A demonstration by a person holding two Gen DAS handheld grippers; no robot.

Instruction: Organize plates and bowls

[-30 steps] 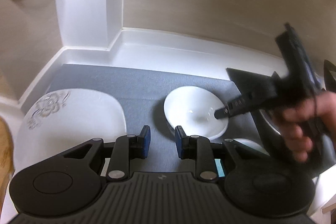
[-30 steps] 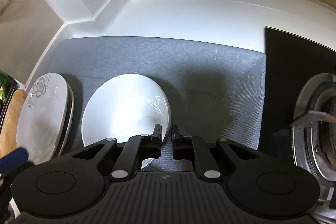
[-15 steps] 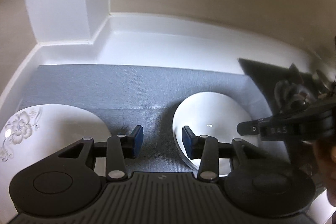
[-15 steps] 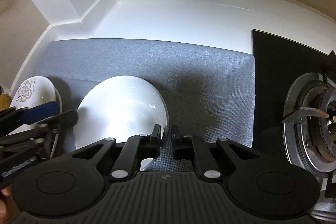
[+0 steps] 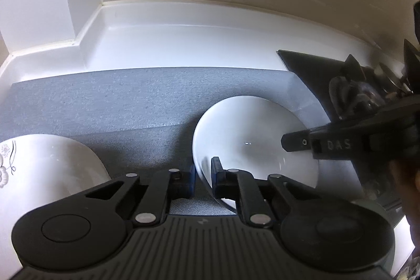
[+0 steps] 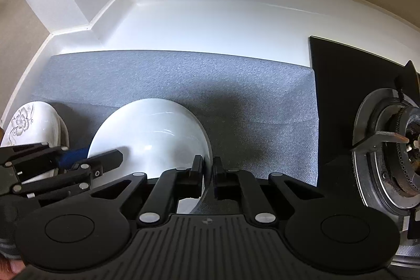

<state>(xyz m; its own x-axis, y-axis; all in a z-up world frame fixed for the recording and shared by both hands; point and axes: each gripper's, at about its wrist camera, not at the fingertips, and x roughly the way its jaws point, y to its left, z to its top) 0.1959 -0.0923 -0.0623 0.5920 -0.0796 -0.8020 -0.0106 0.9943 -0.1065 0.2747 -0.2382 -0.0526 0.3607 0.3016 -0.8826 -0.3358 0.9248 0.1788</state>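
The bowl (image 5: 252, 141) sits on the grey mat (image 5: 131, 101), pinched from both sides: the left gripper (image 5: 202, 176) clamps its near-left rim, the right gripper (image 6: 208, 175) its right rim — each gripper's body hides the bowl's near edge. A flowered plate (image 6: 29, 120) lies left, half hidden. The burner (image 6: 388, 148) is cut off at the frame edge.

You had a plain white bowl (image 5: 252, 138) upright on the grey mat (image 5: 131, 106), its rim caught on opposite sides. To its left, apart from it, sat a white plate (image 6: 29, 120) with a grey flower print, stacked on another.
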